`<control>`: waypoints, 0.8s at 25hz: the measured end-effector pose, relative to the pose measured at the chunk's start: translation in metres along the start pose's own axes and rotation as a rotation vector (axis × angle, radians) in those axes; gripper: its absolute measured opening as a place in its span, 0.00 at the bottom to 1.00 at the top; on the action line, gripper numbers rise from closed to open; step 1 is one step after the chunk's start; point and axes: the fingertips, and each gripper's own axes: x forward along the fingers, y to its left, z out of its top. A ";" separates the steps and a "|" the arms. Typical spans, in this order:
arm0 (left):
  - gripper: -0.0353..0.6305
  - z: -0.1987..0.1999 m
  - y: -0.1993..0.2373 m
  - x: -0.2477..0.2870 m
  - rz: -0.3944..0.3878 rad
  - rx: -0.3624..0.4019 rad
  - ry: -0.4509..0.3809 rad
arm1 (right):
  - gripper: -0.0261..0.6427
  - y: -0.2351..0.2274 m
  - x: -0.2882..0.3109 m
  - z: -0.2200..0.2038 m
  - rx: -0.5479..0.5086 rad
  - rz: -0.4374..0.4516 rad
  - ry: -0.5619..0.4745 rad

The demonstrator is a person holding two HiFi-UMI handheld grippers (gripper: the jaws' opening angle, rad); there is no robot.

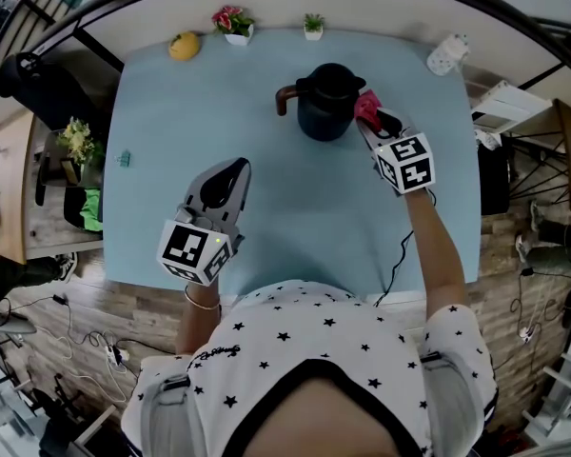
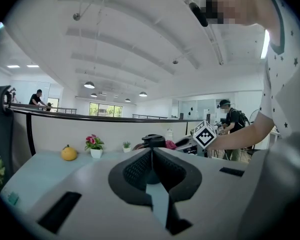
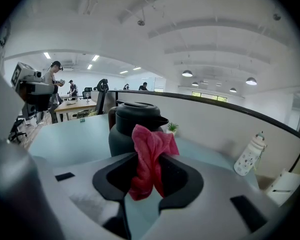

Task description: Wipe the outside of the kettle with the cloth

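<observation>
Spreading out beneath both claws, the pale blue worktop [image 1: 171, 112] carries a dark kettle [image 1: 324, 103] directly ahead of the right claw [image 1: 371, 114], with its brown handle [image 1: 284, 98] on the side away from that claw. The right claw is clenched on a pinkish-red cloth [image 1: 366, 106], which bunches up between the jaws right at the kettle's near flank. Whether it touches the wall I cannot tell. The left claw [image 1: 236, 167] is over bare worktop, well apart from the kettle, its jaws pressed together with nothing between them. A white bottle [image 1: 447, 53] stands beyond the right claw, off to its right. Far ahead of the left claw, along the back edge, sit a yellow fruit [image 1: 184, 46], a potted flower [image 1: 234, 22] and a small green plant [image 1: 313, 27].
</observation>
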 end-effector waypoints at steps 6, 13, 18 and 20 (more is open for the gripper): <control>0.10 -0.001 0.001 0.005 -0.001 -0.003 0.006 | 0.23 0.000 0.005 -0.011 0.004 0.005 0.025; 0.10 -0.006 0.005 0.010 0.007 -0.009 0.021 | 0.23 0.007 0.020 -0.041 0.024 0.030 0.086; 0.10 -0.011 0.010 0.012 0.014 -0.014 0.038 | 0.23 0.013 0.033 -0.061 0.014 0.046 0.141; 0.10 -0.013 0.012 0.014 0.014 -0.014 0.044 | 0.23 0.014 0.038 -0.070 0.010 0.055 0.167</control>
